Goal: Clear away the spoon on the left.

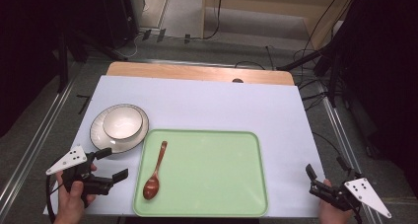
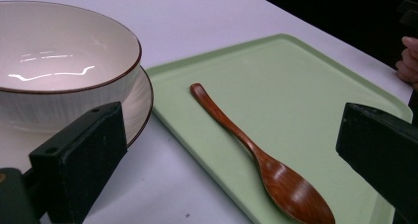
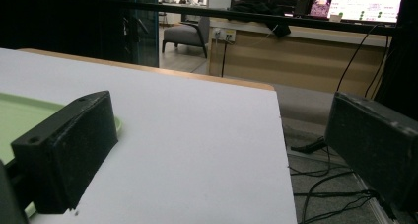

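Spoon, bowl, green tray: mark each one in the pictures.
Spoon (image 1: 154,177), high view, on its handle just above the scoop.
Bowl (image 2: 59,66), left gripper view, on its glossy inner wall.
Green tray (image 1: 212,184), high view, on bare tray floor right of the spoon.

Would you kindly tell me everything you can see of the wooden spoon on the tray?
The spoon is one piece of reddish-brown wood with a glossy finish: an oval scoop and a slim, slightly curved handle that widens a little at its tip. It lies flat, hollow side up and empty, on the left part of the green tray, scoop toward the person, handle pointing away toward the bowl. Only the tray touches it. The left gripper sits open beside the tray, apart from the spoon.
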Demonstrator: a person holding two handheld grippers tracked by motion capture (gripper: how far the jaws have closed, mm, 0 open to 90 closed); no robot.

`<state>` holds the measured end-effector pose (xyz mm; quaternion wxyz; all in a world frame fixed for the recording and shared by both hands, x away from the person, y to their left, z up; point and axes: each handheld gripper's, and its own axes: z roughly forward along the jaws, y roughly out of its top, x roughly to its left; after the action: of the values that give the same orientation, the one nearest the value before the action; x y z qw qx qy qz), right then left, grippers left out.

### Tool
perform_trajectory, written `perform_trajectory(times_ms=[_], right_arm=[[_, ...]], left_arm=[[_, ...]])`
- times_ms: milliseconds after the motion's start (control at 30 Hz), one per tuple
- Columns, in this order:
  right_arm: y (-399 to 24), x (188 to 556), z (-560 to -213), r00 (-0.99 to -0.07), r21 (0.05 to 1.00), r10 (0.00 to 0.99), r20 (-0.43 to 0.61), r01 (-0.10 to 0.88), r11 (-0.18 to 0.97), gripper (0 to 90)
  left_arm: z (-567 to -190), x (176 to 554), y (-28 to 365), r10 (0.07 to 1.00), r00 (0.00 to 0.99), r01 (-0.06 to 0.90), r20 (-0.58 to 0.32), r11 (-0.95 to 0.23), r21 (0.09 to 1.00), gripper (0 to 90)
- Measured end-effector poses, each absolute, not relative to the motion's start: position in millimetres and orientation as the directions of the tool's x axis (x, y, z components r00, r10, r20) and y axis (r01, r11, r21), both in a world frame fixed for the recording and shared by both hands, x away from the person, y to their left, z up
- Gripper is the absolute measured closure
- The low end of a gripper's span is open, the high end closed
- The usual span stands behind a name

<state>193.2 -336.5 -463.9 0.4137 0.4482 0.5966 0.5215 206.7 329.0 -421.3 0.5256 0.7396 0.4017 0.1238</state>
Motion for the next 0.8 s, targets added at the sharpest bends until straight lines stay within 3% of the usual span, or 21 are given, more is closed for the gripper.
perform_trajectory(times_ms=[800], right_arm=[[-335.9,193.0,-464.0,-0.255,0.993,0.967,-0.024,0.107,0.052,0.0]], left_arm=[[-428.4,177.4,367.0,0.783,0.574,0.462,-0.237,-0.071,0.884,0.0]])
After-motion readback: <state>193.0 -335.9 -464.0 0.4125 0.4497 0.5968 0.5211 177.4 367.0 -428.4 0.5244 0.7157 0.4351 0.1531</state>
